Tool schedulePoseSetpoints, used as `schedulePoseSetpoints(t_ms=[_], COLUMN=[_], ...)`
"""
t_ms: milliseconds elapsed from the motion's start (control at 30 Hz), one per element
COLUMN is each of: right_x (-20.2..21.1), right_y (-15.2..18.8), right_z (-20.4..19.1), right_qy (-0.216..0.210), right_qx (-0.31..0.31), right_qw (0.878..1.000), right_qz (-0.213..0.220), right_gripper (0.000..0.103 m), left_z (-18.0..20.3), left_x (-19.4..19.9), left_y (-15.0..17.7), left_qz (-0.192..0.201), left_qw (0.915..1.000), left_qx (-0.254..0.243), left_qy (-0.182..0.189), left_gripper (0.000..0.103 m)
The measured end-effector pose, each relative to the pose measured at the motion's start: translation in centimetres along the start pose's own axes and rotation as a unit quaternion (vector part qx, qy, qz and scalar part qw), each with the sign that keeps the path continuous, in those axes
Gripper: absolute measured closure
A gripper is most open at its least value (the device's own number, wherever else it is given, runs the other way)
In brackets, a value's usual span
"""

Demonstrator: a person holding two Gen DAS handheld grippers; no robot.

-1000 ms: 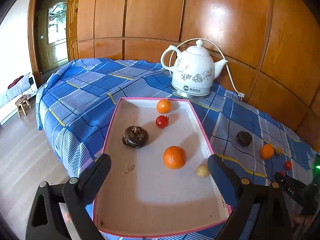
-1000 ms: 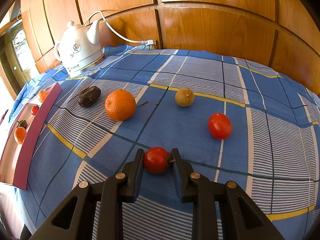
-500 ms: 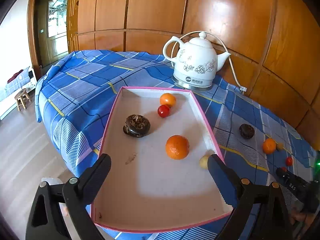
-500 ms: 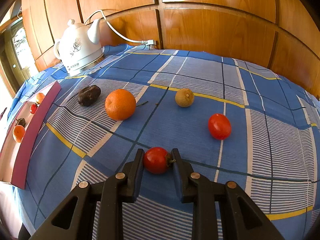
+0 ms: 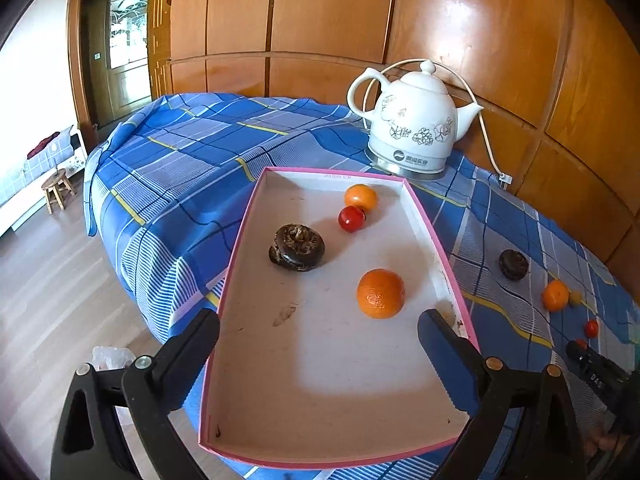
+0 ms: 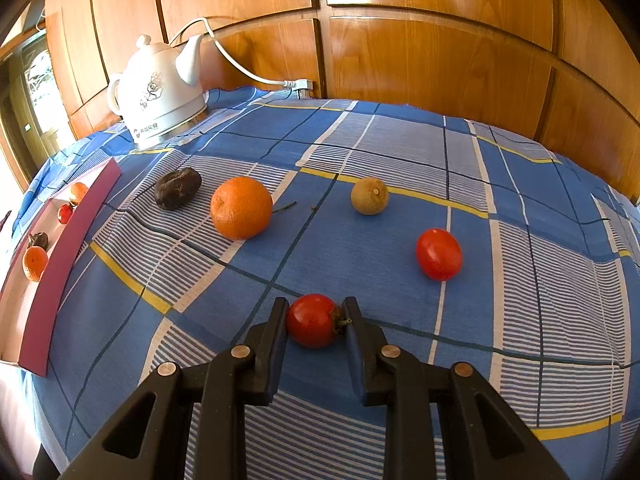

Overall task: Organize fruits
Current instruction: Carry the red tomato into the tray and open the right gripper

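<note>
Left wrist view: the left gripper stands spread wide at the bottom of the frame, over the pink-rimmed tray holding an orange.

Right wrist view: the right gripper is clamped on a red tomato at lower centre, on the blue plaid cloth.

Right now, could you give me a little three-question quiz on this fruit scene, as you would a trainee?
1. True or false: the right gripper has its jaws closed on a red tomato.
2. Which fruit lies loose on the blue cloth? A) a banana B) an orange C) a pear
3. Fill in: the left gripper hangs open above the pink-rimmed ____.

Key: 1 true; 2 B; 3 tray.
</note>
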State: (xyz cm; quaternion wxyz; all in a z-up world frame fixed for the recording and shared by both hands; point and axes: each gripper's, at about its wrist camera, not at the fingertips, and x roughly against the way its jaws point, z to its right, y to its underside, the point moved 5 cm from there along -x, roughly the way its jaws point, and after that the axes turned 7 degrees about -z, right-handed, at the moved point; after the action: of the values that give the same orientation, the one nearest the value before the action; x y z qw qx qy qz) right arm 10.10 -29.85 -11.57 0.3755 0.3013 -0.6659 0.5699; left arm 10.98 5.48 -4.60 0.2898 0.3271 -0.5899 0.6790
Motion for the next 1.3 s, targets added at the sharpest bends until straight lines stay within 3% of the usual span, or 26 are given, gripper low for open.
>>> schedulePoseSetpoints(t_ms=[167,300,500,733,867,967,1133,1300], right_x=[0.2,2.1,4.9,6.8,6.2,4.9,3.6,4.8], right_y=[-0.1,-0.7,-1.6,-1.0,-0.1,0.7,1.2,1.1], right_z=[-0.3,-1.6,-7.8,-18.4,-22.7,-24.6,-24.7,-23.3], right_qy=[0.007,0.002,-0.106,-0.224,-0.240,-0.231,-0.221,-0.214], right_qx=[0.010,0.027,0.085,0.186,0.223,0.241,0.235,0.219], right_qw=[1.000,0.999,0.990,0.957,0.945,0.942,0.945,0.951], right_qz=[-0.004,0.023,0.026,0.003,-0.016,-0.033,-0.049,-0.030], right_gripper=[0.076,0.076,0.076,0.076,0.076,0.076,0.073,0.073], left_z=[-0.2,-1.0,-2.8,-5.5,-6.0,-5.9,-5.2,-4.3], left_x=[0.1,0.4,0.8,1.6,1.3,1.2,1.2,1.3], left_y=[-0.2,-0.6,-1.6,-2.7,-2.8,-2.7,-2.6,-2.4], left_qz=[0.002,0.009,0.019,0.043,0.038,0.037,0.040,0.042], left_qw=[1.0000,0.9999,0.9992,0.9969,0.9969,0.9971,0.9979,0.9984], left_qx=[0.001,0.011,0.025,0.050,0.056,0.057,0.044,0.030], left_qy=[0.005,0.002,-0.025,-0.042,-0.039,-0.034,-0.026,-0.020], left_gripper=[0.000,0.000,0.000,0.000,0.000,0.000,0.000,0.000])
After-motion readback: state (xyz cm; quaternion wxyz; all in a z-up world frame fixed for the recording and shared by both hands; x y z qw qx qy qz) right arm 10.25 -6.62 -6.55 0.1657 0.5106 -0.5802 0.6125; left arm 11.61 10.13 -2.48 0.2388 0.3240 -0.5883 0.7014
